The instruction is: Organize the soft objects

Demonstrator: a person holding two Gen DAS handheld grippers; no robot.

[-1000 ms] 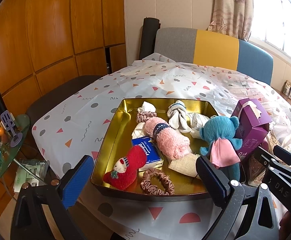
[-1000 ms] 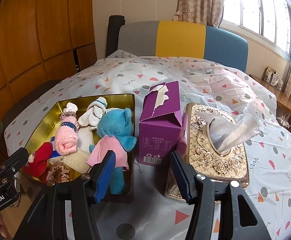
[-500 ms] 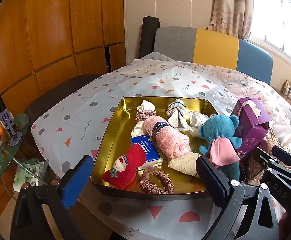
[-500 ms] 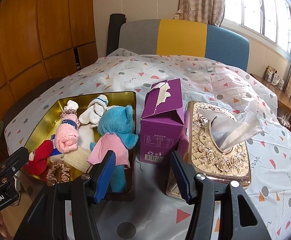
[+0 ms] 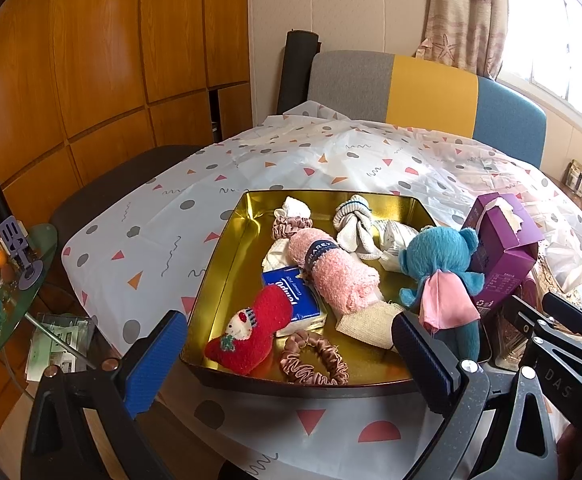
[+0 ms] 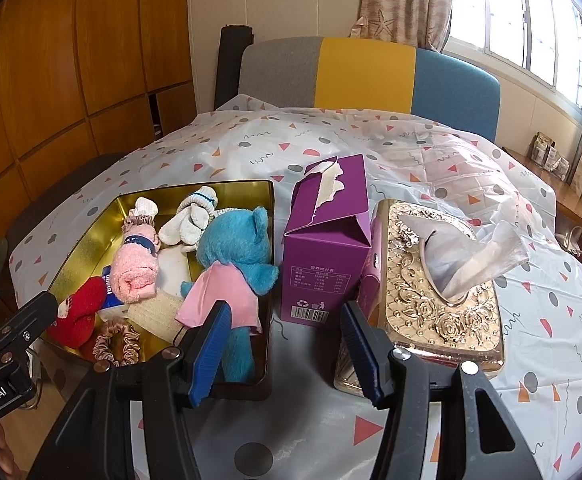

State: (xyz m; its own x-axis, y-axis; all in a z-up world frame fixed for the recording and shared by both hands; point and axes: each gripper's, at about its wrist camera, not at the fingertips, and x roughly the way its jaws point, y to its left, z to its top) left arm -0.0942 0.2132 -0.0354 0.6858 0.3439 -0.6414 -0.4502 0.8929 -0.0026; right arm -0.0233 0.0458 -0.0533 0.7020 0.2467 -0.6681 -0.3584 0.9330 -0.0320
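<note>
Both grippers, left gripper (image 5: 287, 354) and right gripper (image 6: 285, 350), hover open and empty; tray (image 5: 227, 256) appears filled, so the next move is probably withdrawal.

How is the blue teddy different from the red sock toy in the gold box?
The blue teddy stands upright against the gold box's right wall; the red sock toy lies flat near its front left corner. The teddy wears a pink cloth; the sock toy shows a little white face. The teddy looks bigger. Both look fuzzy.
</note>
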